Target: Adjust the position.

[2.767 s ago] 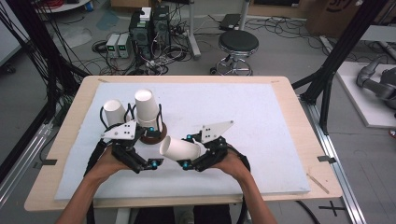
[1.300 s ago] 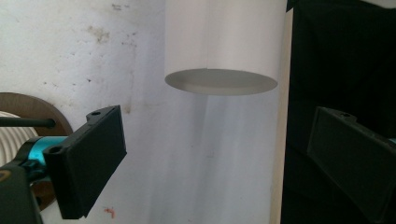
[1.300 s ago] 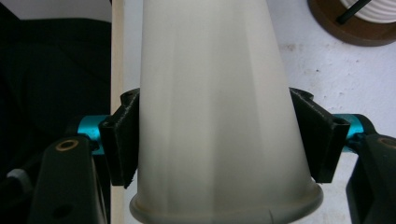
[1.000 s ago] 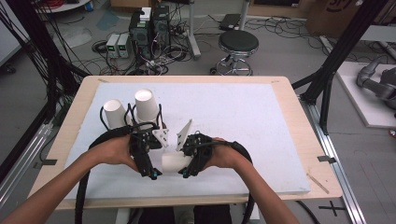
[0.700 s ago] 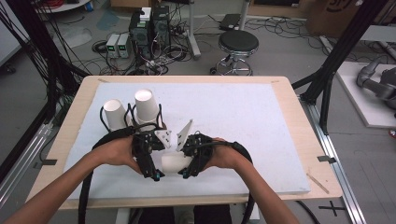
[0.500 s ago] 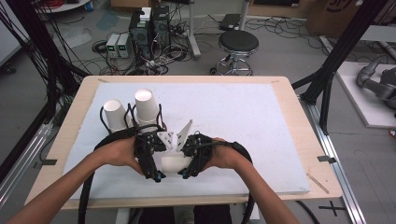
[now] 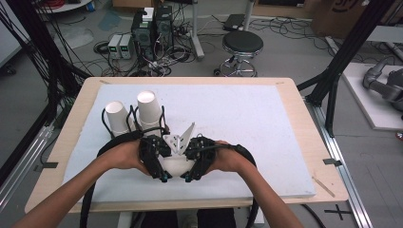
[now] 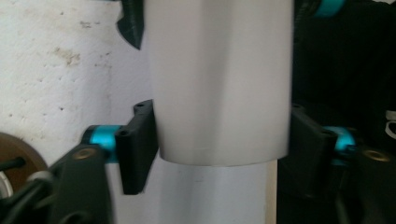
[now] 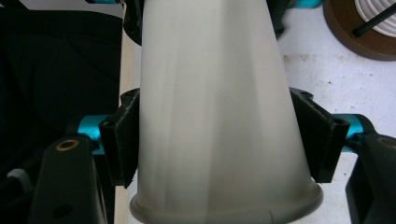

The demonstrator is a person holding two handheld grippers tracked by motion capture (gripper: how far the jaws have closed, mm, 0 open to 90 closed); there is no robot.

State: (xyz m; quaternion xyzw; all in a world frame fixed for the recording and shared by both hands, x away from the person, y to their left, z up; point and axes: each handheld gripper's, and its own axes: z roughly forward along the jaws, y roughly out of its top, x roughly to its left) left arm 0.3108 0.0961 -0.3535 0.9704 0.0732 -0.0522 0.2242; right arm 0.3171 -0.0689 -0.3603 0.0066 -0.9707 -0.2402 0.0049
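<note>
Cups are the thing here: a white paper cup stack (image 7: 175, 164) sits between both hands near the front edge of the white mat (image 7: 266, 137). The left gripper (image 7: 157, 164) has just been closing, and its jaws now pinch the outer cup (image 8: 219, 84) from both sides. The right gripper (image 7: 194, 164) is clamped on the cup too, with its rim (image 9: 224, 207) showing close to the camera. Two more cups (image 7: 148, 108) stand upside down farther back on the left, just beside each other. The table (image 7: 304, 114) is light wood around the mat.
</note>
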